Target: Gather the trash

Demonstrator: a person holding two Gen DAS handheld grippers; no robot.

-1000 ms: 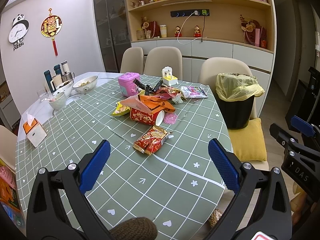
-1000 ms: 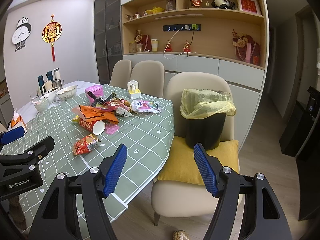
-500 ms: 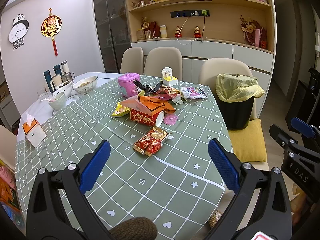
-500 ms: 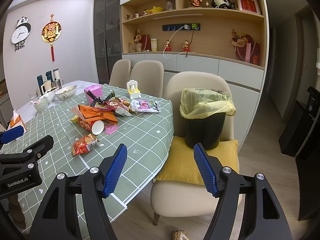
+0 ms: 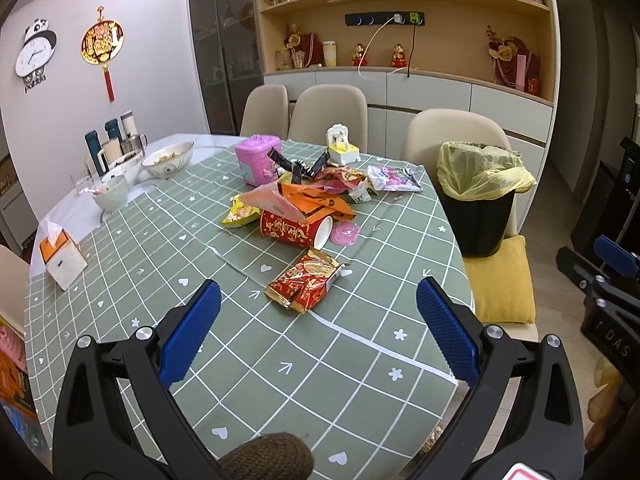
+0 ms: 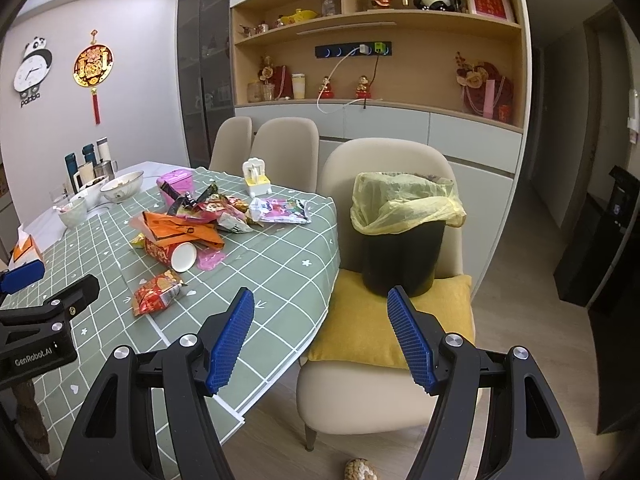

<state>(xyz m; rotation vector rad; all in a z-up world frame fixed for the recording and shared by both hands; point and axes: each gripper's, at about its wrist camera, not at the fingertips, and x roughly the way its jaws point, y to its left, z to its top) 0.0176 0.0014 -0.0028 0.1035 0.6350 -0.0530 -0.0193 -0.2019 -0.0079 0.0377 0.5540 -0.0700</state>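
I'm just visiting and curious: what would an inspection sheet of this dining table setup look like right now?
Surface: table under a green grid cloth, near part bare.
Job's things: red snack packet lies alone, nearest the grippers; red paper cup on its side; orange wrapper atop the heap; black bin with yellow liner stands on a chair's yellow cushion.
Clutter: pink toy box, bowls, tissue box, flasks.
Grippers: left gripper open, empty, above the table; right gripper open, empty, facing the bin.
Cables: white charger lead hangs from the shelf power strip.
Surroundings: shelving, panda clock, chairs.
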